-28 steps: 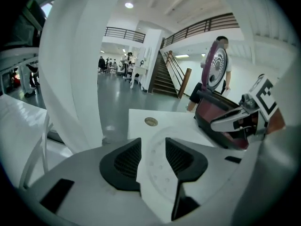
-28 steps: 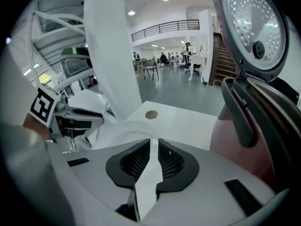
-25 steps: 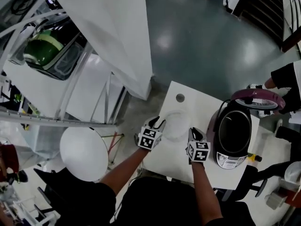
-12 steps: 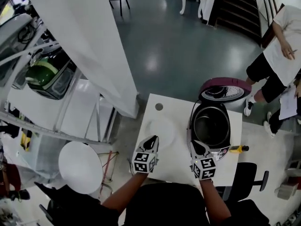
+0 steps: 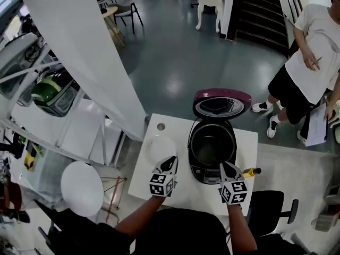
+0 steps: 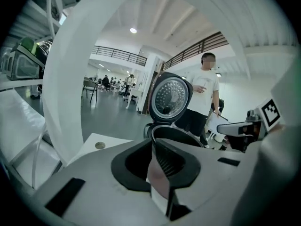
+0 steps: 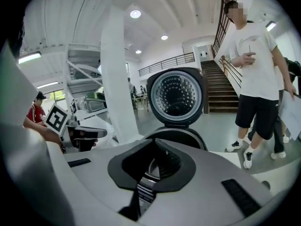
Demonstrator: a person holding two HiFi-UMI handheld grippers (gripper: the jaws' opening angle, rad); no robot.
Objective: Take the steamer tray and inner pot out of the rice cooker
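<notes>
The rice cooker [image 5: 212, 149] stands on the white table [image 5: 249, 142] with its maroon lid [image 5: 221, 104] swung up. Its dark inner pot [image 5: 211, 144] sits inside. The white steamer tray [image 5: 160, 147] lies on the table left of the cooker, touching neither gripper. My left gripper [image 5: 169, 166] hovers at the tray's near edge, shut and empty. My right gripper [image 5: 228, 170] hangs just in front of the cooker's control panel, also shut and empty. The left gripper [image 6: 154, 141] looks at the cooker [image 6: 174, 134], and so does the right gripper [image 7: 154, 141], which faces the rim [image 7: 181, 136] and lid [image 7: 178, 97].
A person in a white shirt [image 5: 311, 57] stands beyond the table at the right with a clipboard. A yellow-handled tool [image 5: 251, 171] lies right of the cooker. A cable hole [image 5: 160, 126] is in the table's far left. A black chair [image 5: 271, 211] and a white pillar [image 5: 85, 52] stand nearby.
Both grippers have left the steamer tray and drawn back and up. The left jaws went from open to shut. The right gripper now sits in front of the cooker.
</notes>
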